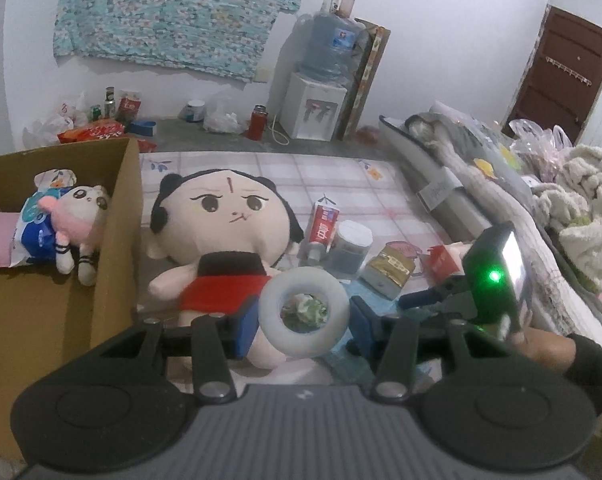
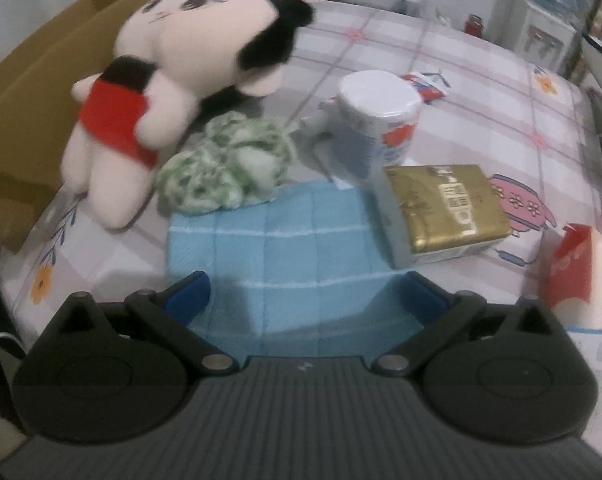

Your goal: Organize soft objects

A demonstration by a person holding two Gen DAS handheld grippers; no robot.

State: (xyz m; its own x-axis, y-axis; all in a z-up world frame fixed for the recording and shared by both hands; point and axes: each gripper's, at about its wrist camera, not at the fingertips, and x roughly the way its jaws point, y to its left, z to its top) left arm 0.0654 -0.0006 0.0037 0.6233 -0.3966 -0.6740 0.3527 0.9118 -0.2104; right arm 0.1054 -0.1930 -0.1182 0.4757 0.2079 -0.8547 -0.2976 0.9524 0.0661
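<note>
Checked bedsheet [image 2: 481, 80]; left gripper [image 1: 304, 320] jaws clamp white ring [image 1: 303, 317]; right gripper [image 2: 303, 294] jaws wide, empty.

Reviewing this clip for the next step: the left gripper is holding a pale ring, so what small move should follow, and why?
Probably swing the left gripper leftward to carry the ring over the cardboard box and let go there. The ring sits clamped between its blue pads, and the box already holds a small plush toy. The right gripper is open and empty above the blue cloth.

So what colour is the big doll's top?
Red with a black collar, on the doll; clearest in the left wrist view.
</note>
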